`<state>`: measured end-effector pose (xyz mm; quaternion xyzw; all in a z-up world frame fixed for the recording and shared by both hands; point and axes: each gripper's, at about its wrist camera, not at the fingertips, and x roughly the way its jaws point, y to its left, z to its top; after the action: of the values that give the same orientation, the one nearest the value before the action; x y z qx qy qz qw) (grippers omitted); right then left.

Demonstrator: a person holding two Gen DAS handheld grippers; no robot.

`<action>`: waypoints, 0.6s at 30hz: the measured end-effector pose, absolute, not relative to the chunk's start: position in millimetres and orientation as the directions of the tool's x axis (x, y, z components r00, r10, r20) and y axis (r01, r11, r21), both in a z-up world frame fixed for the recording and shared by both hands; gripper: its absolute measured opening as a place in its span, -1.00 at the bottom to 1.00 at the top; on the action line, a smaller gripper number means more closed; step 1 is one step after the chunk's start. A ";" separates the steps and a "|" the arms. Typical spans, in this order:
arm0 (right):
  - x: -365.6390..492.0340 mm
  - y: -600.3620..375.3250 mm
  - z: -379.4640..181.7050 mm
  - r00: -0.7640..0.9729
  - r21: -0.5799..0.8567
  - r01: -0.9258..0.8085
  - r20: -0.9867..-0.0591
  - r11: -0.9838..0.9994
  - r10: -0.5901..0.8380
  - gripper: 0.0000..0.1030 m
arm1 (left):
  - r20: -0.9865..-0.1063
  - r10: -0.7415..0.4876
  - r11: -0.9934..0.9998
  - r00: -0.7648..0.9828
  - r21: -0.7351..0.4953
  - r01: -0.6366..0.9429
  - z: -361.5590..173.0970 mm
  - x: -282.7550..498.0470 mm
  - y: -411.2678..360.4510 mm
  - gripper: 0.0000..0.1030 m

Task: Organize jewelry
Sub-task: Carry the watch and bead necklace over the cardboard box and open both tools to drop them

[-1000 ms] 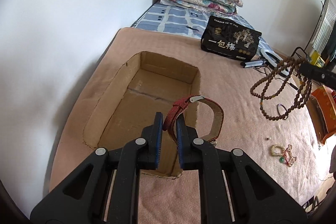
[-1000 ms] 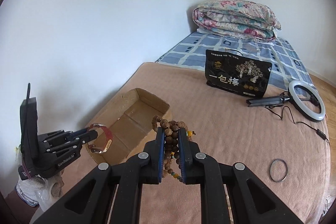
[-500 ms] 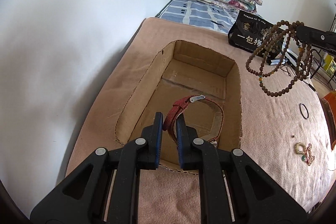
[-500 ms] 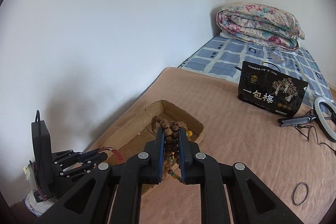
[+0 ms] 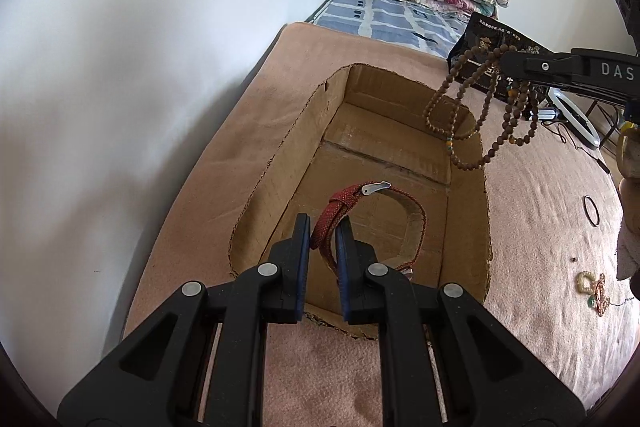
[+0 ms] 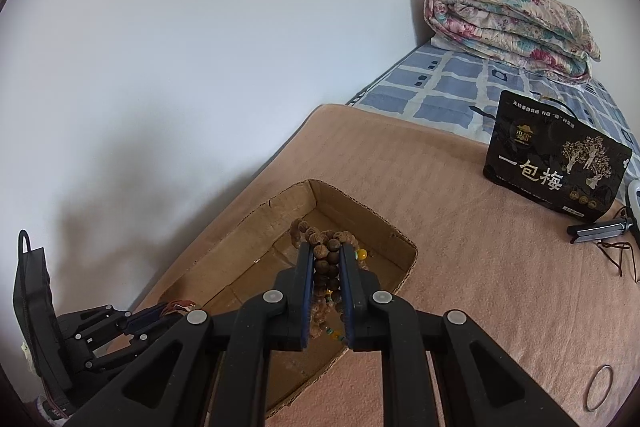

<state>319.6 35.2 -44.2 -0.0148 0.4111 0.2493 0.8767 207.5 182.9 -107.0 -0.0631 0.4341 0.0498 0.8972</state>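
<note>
My left gripper [image 5: 323,227] is shut on a red woven watch strap [image 5: 372,219], whose loop hangs over the near end of an open cardboard box [image 5: 288,163] on the pink blanket. My right gripper [image 6: 326,251] is shut on a bunch of brown wooden prayer beads [image 6: 325,259] above the same cardboard box [image 6: 340,203]. In the left wrist view the right gripper [image 5: 516,65] enters from the right, its prayer beads [image 5: 476,115] dangling over the box's far right corner. In the right wrist view the left gripper [image 6: 160,313] shows at lower left with the strap.
A black printed bag [image 6: 556,167] stands on the blanket beyond the box, a folded floral quilt [image 6: 512,27] behind it. A thin ring [image 5: 591,211], a small bead and a pale charm bracelet [image 5: 592,287] lie on the blanket at right. A ring light [image 5: 576,115] lies further back.
Both grippers have moved over the box. The strap now hangs above the box's near end, and the beads have come from the right to its far right corner.
</note>
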 end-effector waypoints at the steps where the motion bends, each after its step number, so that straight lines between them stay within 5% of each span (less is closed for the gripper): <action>1: 322.1 36.1 -47.0 0.535 0.179 -0.448 -0.731 0.876 0.423 -0.80 | -0.785 0.037 0.987 0.618 -0.068 -0.145 -107.7 208.4 183.0 -0.79; 18: 332.0 44.0 -59.0 0.519 0.176 -0.445 -0.749 0.878 0.412 -0.73 | -0.779 0.024 0.989 0.627 -0.075 -0.131 -107.1 207.5 182.7 -0.78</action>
<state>332.0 44.0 -59.0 -0.0189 0.4242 0.2458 0.8714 207.5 182.7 -107.1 -0.0623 0.4296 0.0429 0.8998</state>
